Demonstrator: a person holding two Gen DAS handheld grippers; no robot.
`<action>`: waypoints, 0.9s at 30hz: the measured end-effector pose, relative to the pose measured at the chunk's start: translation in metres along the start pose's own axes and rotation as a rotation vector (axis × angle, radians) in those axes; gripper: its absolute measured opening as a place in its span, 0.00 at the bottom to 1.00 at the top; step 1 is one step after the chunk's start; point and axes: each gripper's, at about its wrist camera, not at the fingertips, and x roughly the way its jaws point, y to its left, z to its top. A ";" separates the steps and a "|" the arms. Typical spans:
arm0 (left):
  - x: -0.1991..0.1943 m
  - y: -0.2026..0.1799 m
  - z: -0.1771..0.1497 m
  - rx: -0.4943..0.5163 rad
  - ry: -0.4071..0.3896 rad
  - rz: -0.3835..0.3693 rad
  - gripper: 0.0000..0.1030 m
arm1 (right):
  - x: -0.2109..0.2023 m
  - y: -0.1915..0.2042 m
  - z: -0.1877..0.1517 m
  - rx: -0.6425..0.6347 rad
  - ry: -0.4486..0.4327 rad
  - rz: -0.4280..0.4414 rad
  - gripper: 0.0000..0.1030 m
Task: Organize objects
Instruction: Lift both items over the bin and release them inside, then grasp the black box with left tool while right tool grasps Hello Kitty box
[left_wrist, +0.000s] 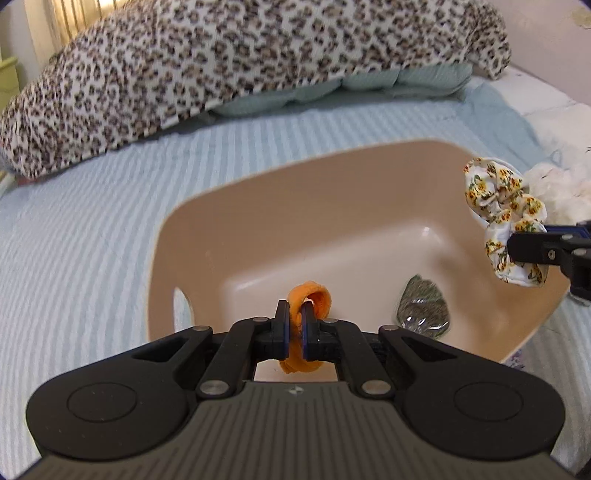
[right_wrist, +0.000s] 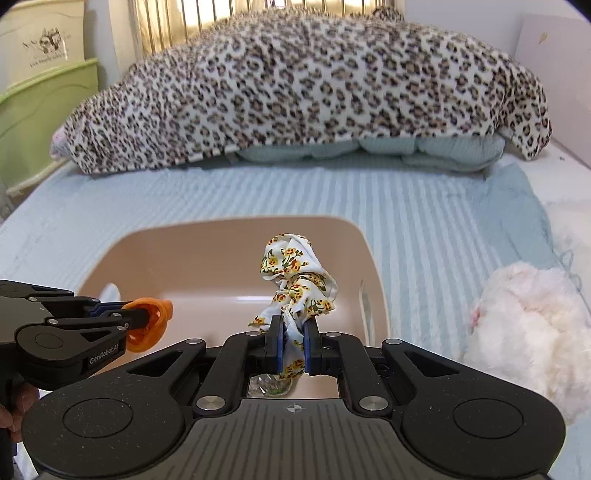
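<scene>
A beige plastic basin (left_wrist: 258, 206) (right_wrist: 192, 254) lies on the striped blue bedspread. My left gripper (left_wrist: 294, 314) (right_wrist: 146, 317) is shut on an orange hair tie (left_wrist: 312, 291) (right_wrist: 155, 321), held over the basin's near side. My right gripper (right_wrist: 294, 328) (left_wrist: 517, 247) is shut on a white scrunchie with a yellow flower print (right_wrist: 295, 273) (left_wrist: 498, 206), held over the basin's right part. A shiny dark object (left_wrist: 423, 306) (right_wrist: 269, 386) lies on the basin floor; I cannot tell what it is.
A leopard-print blanket (left_wrist: 221, 66) (right_wrist: 314, 92) covers pale green pillows (right_wrist: 369, 147) at the bed's far end. A fluffy white item (right_wrist: 528, 332) (left_wrist: 561, 188) lies right of the basin. A green cabinet (right_wrist: 37, 110) stands at the left. A hand (right_wrist: 14, 410) holds the left gripper's grip.
</scene>
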 end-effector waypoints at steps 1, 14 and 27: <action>0.004 0.001 -0.002 -0.007 0.015 0.000 0.07 | 0.005 0.000 -0.002 -0.001 0.014 -0.005 0.09; -0.043 0.006 -0.006 -0.027 -0.041 0.020 0.69 | -0.020 -0.009 -0.013 0.019 -0.004 0.014 0.52; -0.102 0.008 -0.040 -0.040 -0.058 0.034 0.86 | -0.081 -0.024 -0.046 0.005 -0.018 0.024 0.76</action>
